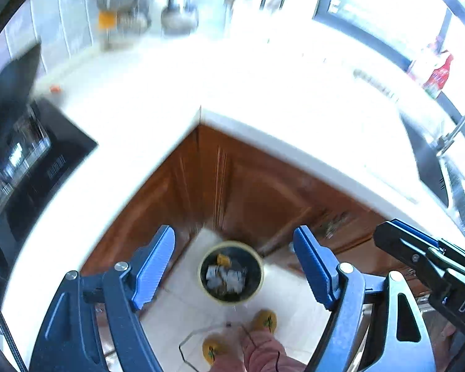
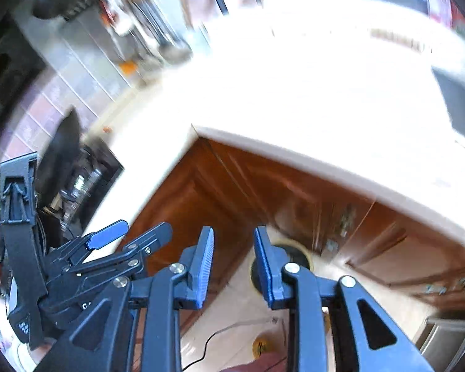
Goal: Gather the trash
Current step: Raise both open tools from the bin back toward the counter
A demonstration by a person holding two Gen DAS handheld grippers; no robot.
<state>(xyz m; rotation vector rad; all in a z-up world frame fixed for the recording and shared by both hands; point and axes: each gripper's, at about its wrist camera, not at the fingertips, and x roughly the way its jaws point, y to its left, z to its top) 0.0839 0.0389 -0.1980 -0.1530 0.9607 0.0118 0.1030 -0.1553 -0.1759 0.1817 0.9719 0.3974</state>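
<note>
A round trash bin (image 1: 231, 271) with a pale rim stands on the tiled floor far below, holding crumpled white scraps and a yellow piece. My left gripper (image 1: 234, 238) hangs high above the bin, its blue pads (image 1: 153, 266) wide apart with nothing between them. In the right wrist view my right gripper (image 2: 234, 232) stands open with a narrower gap and holds nothing. Its right finger hides most of the bin (image 2: 297, 249). The two grippers sit side by side: the right gripper (image 1: 412, 248) shows at the left view's right edge, and the left gripper (image 2: 133, 235) at the right view's left.
A white L-shaped countertop (image 1: 263, 99) wraps around the corner above brown wooden cabinets (image 1: 232, 179). A black hob (image 1: 31, 161) lies at the left, a sink (image 1: 443, 167) at the right. A person's feet in yellow slippers (image 1: 265, 321) and a thin cable (image 1: 189, 341) are on the floor.
</note>
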